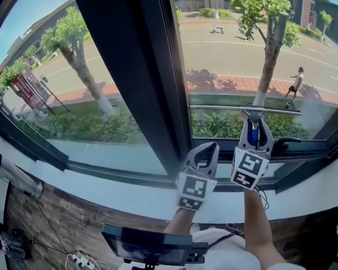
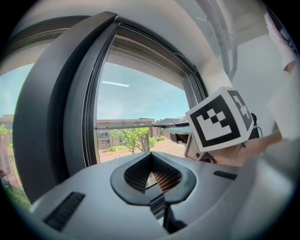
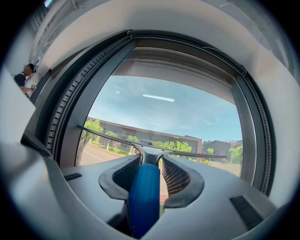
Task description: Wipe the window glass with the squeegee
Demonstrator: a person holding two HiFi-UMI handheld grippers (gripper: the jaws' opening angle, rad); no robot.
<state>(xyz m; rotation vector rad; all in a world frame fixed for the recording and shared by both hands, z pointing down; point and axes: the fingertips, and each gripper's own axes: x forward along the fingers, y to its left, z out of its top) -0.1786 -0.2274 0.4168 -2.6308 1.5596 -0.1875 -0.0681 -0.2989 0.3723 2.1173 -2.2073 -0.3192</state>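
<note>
**Squeegee held level on the lower right window pane**

A large window glass [image 1: 241, 56] fills the far side of the scene, seen from above. Through it show a sunlit road [image 1: 230, 50], green trees [image 1: 77, 48] and a person [image 1: 296, 83] walking at the far right. A thick dark post [image 1: 133, 62] runs down the middle and splits the window into a left and a right pane. A pale sill [image 1: 98, 193] runs along the near edge below the dark frame.

The squeegee [image 1: 253, 112] is at the bottom of the right pane, just above the lower frame. Its long thin blade lies level across the pane and its blue handle points back toward the viewer. Whether the blade touches the glass cannot be told.

The right hand-held gripper [image 1: 255, 130] is pinching the blue handle, which stands upright between its two jaws, with the blade crossing just beyond the tips.

The left hand-held gripper [image 1: 208, 148] sits just left of the right one, near the foot of the post and above the sill. Its jaws are pressed together at the tips with nothing between them.
</note>
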